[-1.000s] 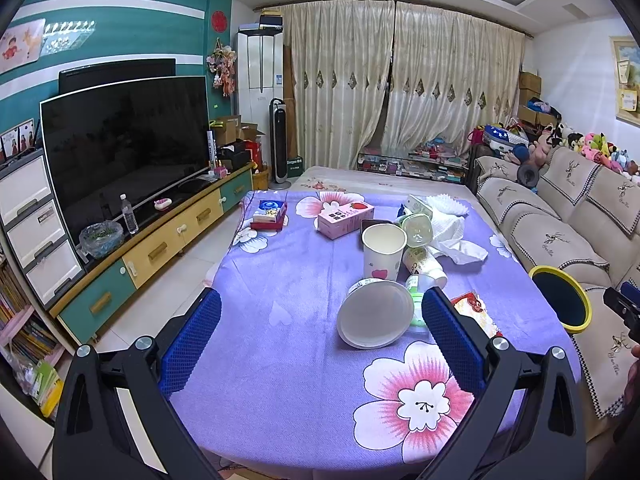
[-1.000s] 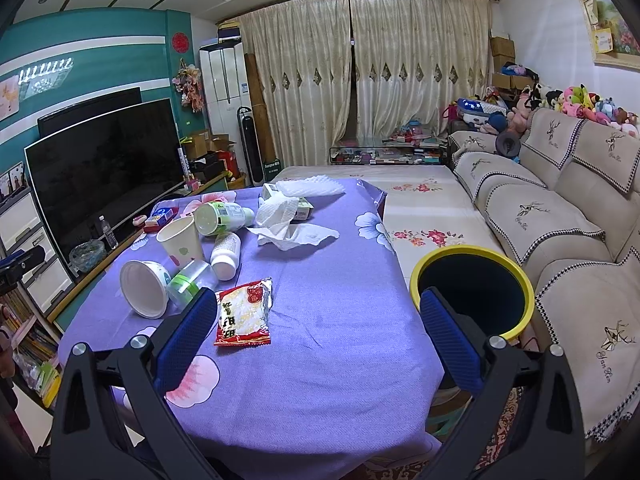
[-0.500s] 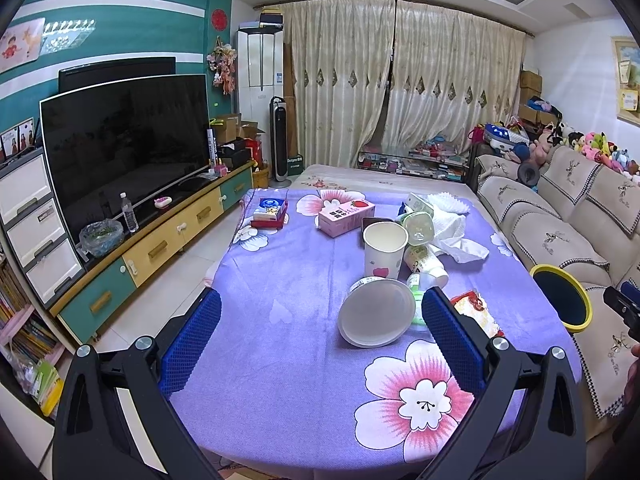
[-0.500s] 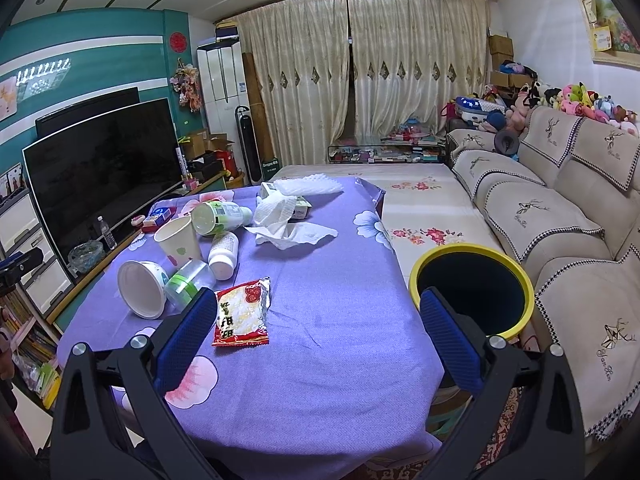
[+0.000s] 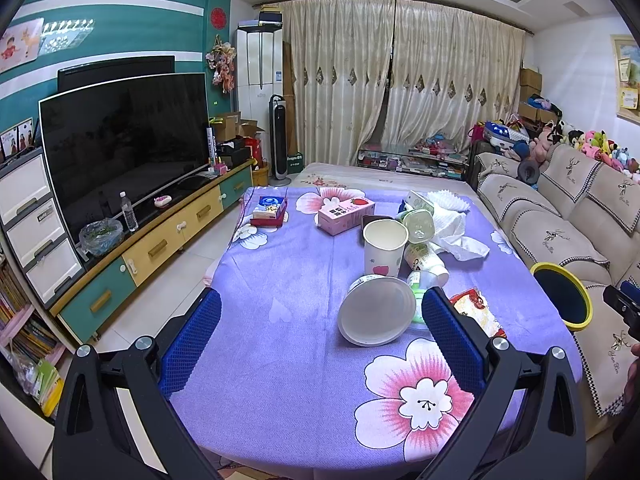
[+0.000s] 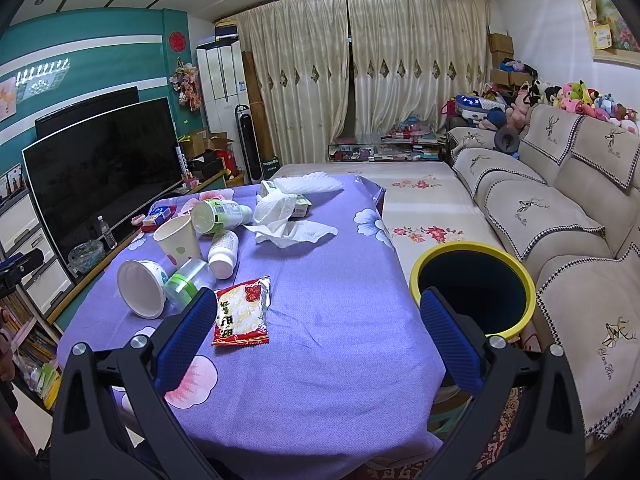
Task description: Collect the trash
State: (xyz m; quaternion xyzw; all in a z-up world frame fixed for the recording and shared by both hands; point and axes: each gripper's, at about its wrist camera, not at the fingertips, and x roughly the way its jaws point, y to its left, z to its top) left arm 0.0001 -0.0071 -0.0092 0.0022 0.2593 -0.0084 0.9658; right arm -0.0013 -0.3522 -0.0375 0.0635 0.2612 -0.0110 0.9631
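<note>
Trash lies on the purple flowered tablecloth (image 5: pixel 288 360): a tipped white bowl (image 5: pixel 376 310) (image 6: pixel 140 288), an upright paper cup (image 5: pixel 383 246) (image 6: pixel 177 238), tipped cups and bottles (image 6: pixel 222 254), a green-lidded jar (image 6: pixel 188 280), a red snack packet (image 6: pixel 240 310) (image 5: pixel 476 308) and crumpled tissue (image 6: pixel 290 228). A yellow-rimmed bin (image 6: pixel 472 288) (image 5: pixel 562 300) stands to the table's right. My left gripper (image 5: pixel 320 336) is open and empty above the near table edge, before the bowl. My right gripper (image 6: pixel 316 336) is open and empty, between packet and bin.
A pink carton (image 5: pixel 346 210) and a small blue box (image 5: pixel 270 208) lie on the far table. A TV (image 5: pixel 120 144) on a low cabinet runs along the left. A sofa (image 6: pixel 560 208) stands on the right behind the bin.
Both grippers have drifted only slightly. Nothing was taken hold of or moved.
</note>
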